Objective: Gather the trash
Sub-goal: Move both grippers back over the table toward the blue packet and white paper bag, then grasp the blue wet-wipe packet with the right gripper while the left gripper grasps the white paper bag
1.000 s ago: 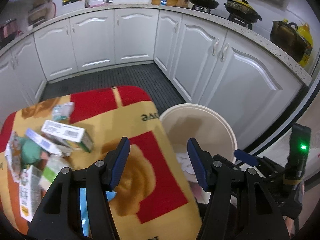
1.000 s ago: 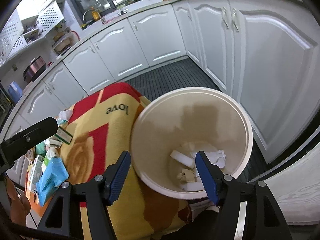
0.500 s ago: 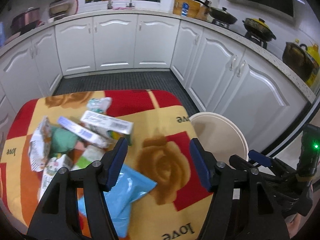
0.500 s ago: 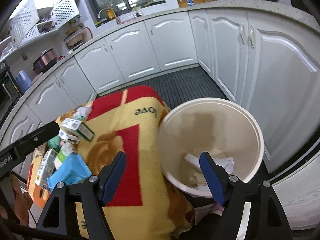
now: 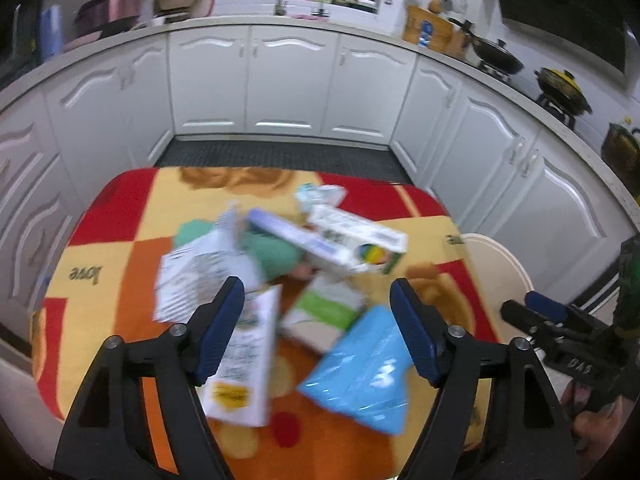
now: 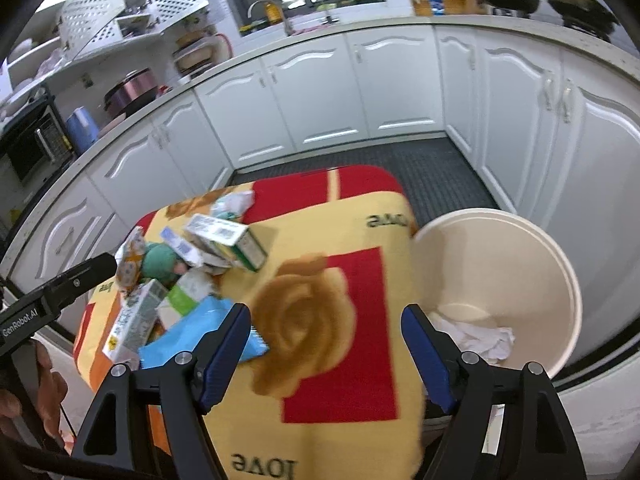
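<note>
A pile of trash lies on the red and yellow cloth-covered table (image 5: 120, 208): a blue plastic bag (image 5: 364, 368), a white carton (image 5: 244, 356), a green and white box (image 5: 360, 240), a green lump (image 5: 272, 252) and printed paper (image 5: 196, 276). My left gripper (image 5: 318, 328) hovers above the pile, jaws opening, nothing between them. My right gripper (image 6: 326, 354) hangs over the cloth (image 6: 360, 220) beside the cream bin (image 6: 520, 264), jaws opening and empty. White crumpled paper (image 6: 476, 338) lies in the bin. The blue bag (image 6: 176, 344) and boxes (image 6: 224, 236) sit to its left.
White kitchen cabinets (image 5: 288, 80) and a worktop wrap around the table, with a dark ribbed floor mat (image 5: 280, 156) between. Pots (image 5: 560, 84) stand on the stove at right. The bin (image 5: 496, 264) sits off the table's right edge. A hand (image 6: 24, 396) holds the left gripper.
Both grippers swung left, away from the bin toward the trash pile. The bin slid to the right edge of each view, and both pairs of jaws spread wider.
</note>
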`<state>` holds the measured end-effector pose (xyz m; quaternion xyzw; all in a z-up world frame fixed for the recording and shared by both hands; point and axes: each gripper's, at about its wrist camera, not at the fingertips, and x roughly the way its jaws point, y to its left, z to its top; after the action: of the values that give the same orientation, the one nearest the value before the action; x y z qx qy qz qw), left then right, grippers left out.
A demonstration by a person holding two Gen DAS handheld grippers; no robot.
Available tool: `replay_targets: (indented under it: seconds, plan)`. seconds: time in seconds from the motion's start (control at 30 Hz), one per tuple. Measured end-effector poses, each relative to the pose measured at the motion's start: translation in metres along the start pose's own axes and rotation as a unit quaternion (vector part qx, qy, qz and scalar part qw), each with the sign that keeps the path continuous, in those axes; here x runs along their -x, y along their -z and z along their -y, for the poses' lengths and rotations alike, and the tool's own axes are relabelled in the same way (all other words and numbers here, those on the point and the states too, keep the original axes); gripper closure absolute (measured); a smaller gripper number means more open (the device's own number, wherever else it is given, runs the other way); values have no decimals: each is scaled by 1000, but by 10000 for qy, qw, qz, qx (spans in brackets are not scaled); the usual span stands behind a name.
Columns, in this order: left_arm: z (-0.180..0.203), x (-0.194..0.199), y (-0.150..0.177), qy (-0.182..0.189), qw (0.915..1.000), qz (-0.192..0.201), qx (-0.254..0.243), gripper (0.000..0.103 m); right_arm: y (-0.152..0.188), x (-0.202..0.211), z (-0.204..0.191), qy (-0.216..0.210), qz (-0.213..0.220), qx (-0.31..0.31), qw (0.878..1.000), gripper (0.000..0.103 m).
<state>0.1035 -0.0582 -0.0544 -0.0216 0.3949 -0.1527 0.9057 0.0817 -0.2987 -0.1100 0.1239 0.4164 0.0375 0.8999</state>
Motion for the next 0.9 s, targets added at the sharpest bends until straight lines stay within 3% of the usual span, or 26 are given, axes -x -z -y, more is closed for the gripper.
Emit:
replay_targets:
  seconds: [0.3,0.9]
  plan:
    - [-59,-8,10,-209,9991,-190,328,28,10,-36,-42,-384,-543,277,9974,23]
    - [-49,-56,-9,-339,9990,-249,-120,28,36,-83,-70,-966,-1423,-103,9850,23]
